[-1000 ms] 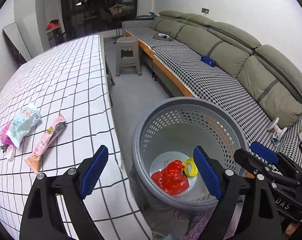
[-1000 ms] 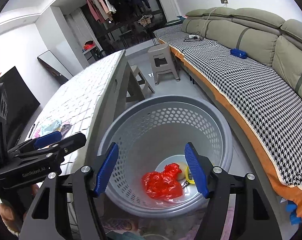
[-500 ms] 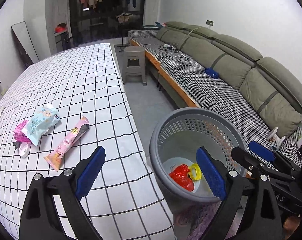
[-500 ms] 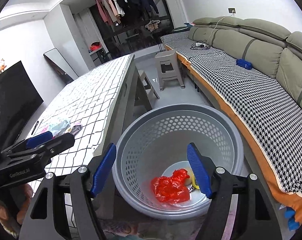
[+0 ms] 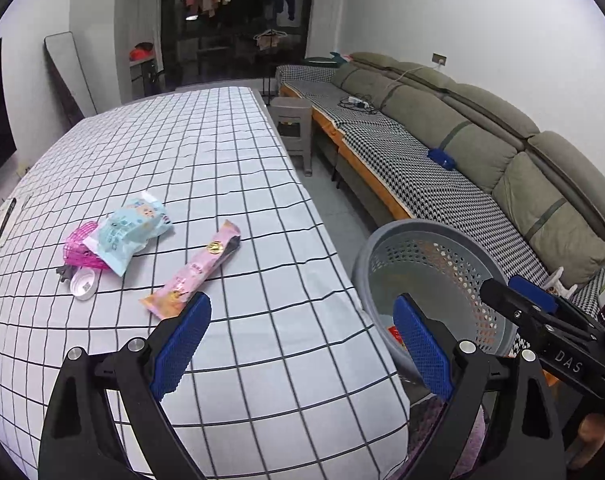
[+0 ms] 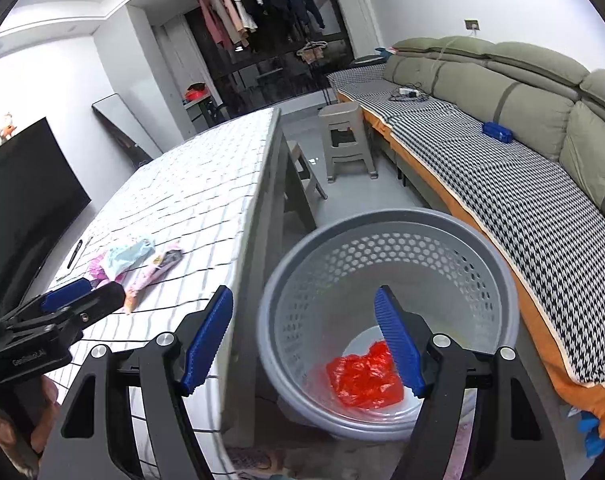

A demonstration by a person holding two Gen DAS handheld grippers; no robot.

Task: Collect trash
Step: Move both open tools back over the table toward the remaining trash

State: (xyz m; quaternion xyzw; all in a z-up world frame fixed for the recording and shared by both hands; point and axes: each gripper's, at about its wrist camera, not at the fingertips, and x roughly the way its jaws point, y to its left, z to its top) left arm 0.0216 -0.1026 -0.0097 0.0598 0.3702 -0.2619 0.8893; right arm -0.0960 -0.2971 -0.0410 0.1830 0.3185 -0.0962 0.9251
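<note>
Left gripper point(image 5: 302, 340): jaws spread wide, nothing between the blue pads point(image 5: 180, 344), tilted downward. Right gripper point(image 6: 306, 340): jaws parted too (less wide), nothing between them, tilted downward as well. Side by side, each visible at the edge of the other's view. Fingers of a hand point(image 6: 6, 436) wrapped around the left gripper's handle, low in the right wrist view.
</note>
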